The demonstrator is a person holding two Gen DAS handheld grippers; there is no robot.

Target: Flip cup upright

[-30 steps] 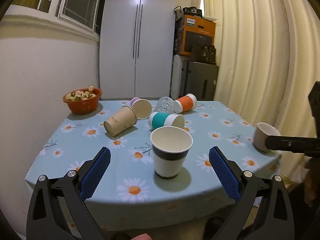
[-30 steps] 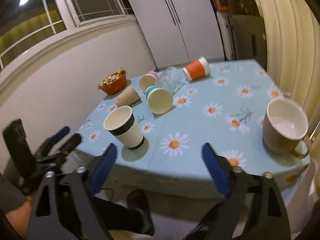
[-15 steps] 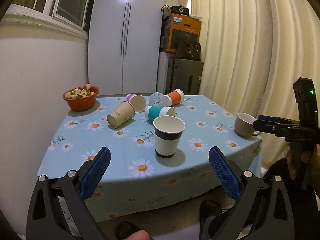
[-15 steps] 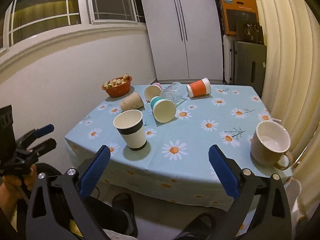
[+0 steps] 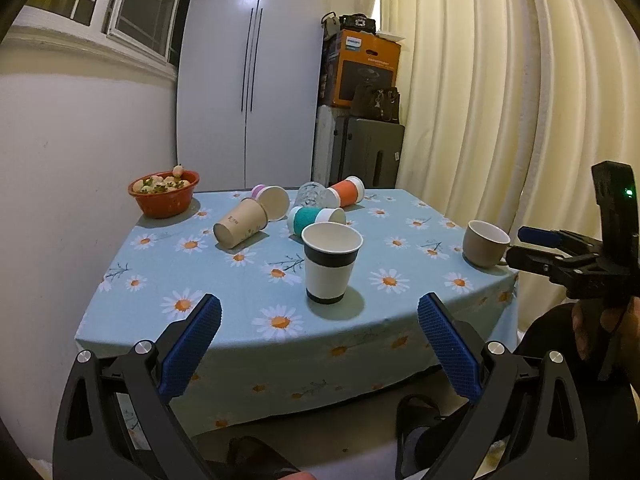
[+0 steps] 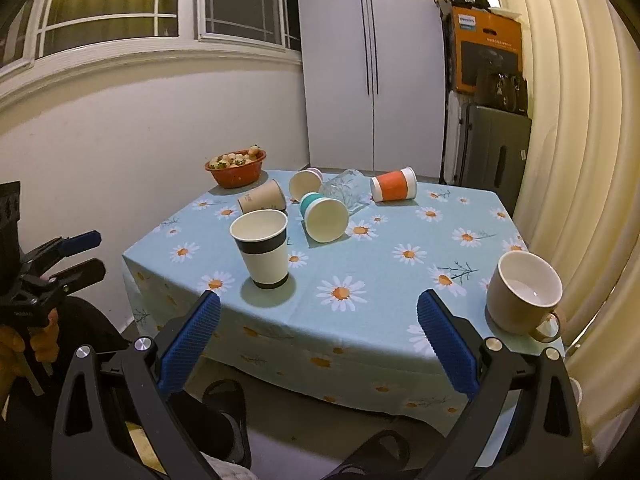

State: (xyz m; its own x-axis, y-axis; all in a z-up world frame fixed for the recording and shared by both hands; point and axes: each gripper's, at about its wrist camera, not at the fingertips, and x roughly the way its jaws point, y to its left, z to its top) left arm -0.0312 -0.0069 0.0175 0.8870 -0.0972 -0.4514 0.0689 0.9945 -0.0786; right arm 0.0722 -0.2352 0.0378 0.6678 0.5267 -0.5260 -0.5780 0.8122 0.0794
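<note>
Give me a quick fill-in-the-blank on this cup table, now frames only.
1. The black-banded paper cup stands ____.
2. The teal-sleeved cup lies on its ____.
3. The beige mug sits near the table's ____ edge.
4. Both the left gripper and right gripper are ____.

Answers: upright; side; right; open

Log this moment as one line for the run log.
left tool: open, empty, off the table | right tool: open, empty | black-banded cup: upright | teal cup, orange cup: lying on their sides
</note>
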